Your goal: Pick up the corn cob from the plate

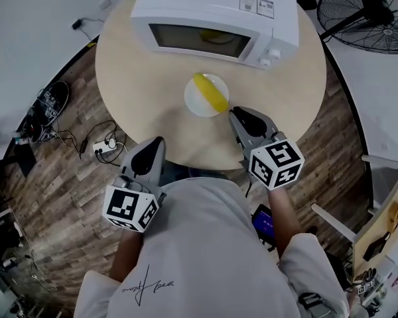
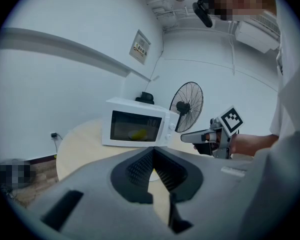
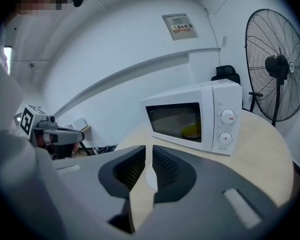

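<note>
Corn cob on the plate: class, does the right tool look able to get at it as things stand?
Probably yes. The right tool points at the plate from just beside its rim, nothing between it and the corn cob. Its jaws stand barely apart, so they likely must widen first.

Reads as an office or lab test room, not a home kitchen: bare white walls, posted notice (image 3: 179, 26), wood-look floor (image 1: 73, 177) strewn with cables (image 1: 69, 138) and power strip (image 1: 105, 147), lone microwave (image 1: 215, 18) on round table (image 1: 136, 78), pedestal fan (image 1: 368, 8).
</note>
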